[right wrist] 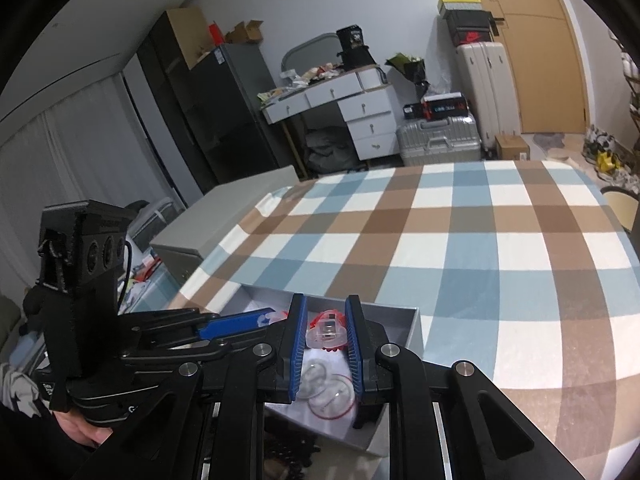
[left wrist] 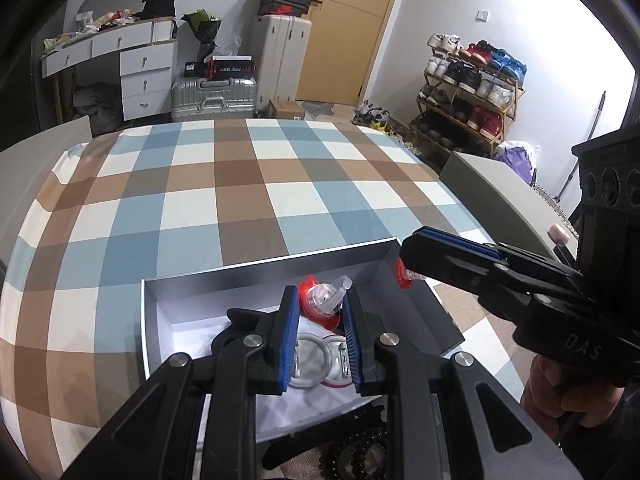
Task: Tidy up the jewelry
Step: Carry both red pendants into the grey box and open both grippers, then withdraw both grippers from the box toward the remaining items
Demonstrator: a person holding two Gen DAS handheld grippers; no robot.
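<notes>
Item: red-and-clear plastic ornament [right wrist: 326, 334], held between the blue pads of the right gripper [right wrist: 327, 344], jaws closed on its flanks, poised above the open grey box [right wrist: 414, 330]; in the left wrist view the same piece [left wrist: 406, 274] shows at the tip of that gripper [left wrist: 416, 258], just over the box's far right corner. Companion piece: a second red-and-clear ornament [left wrist: 324, 300] lying inside the box near its far wall. Further contents: two flat round discs, one clear-rimmed [left wrist: 316, 360], one red-rimmed [left wrist: 338, 376], resting side by side on white lining fabric [left wrist: 288, 408]. Left gripper [left wrist: 320, 344]: jaws parted and holding nothing, hovering over the discs. Handling, by judgement: the ornaments appear light, rigid, hollow moulded plastic, smooth and liable to slip or twist between pads; best taken across the broad body rather than the thin clear tab, with modest pressure to avoid cracking. The discs look thin and lie flat, so an edge grip at the rim would be needed. Container: shallow, thin-walled, apparently card, likely to slide if nudged. Support: box sits near the front edge of a surface covered with a blue, brown and white checked cloth [right wrist: 460, 248]. A dark beaded or chain-like piece [left wrist: 356, 452] lies below the box's front edge; its nature cannot be told.
</notes>
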